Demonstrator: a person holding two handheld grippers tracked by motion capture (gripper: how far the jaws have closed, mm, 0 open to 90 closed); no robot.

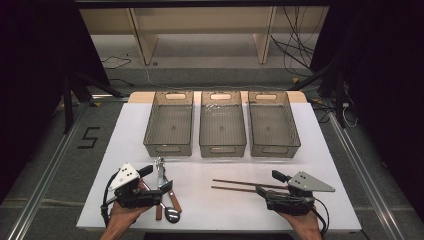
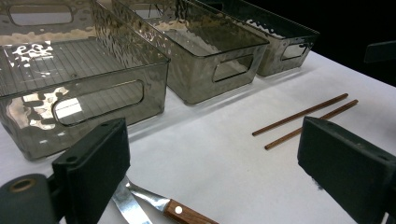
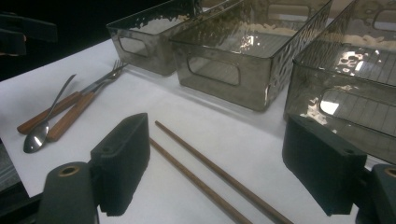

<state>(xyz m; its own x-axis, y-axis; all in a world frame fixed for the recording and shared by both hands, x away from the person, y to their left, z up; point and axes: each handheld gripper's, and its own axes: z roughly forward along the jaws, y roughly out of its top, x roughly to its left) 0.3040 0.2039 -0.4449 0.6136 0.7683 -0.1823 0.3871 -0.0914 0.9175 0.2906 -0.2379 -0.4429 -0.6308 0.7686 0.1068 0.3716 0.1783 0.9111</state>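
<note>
I see my left gripper (image 1: 150, 184) low over the near left part of the white table (image 1: 225, 205), jaws spread wide and holding nothing. In the left gripper view, a wood-handled knife (image 2: 159, 205) lies on the table just below and between the jaws, its blade crossing another flat metal piece I cannot identify from that view. In the high view the cutlery group sits directly under and just ahead of this gripper: a fork (image 1: 160, 170) pointing toward the bins, and a spoon (image 1: 172, 214) with its bowl nearest the table's front edge.

My right gripper (image 1: 267, 185) is low over the near right part of the table, jaws likewise wide apart and empty. Two wooden chopsticks (image 1: 240, 185) lie side by side, close but apart, running from just ahead of its jaws toward the left gripper. In the right gripper view they pass between the jaws, nearer the left-hand jaw.

Three smoked transparent plastic bins stand in a row beyond both grippers: the left bin (image 1: 169, 125), the middle bin (image 1: 222, 125) and the right bin (image 1: 273, 125). All three appear empty.
</note>
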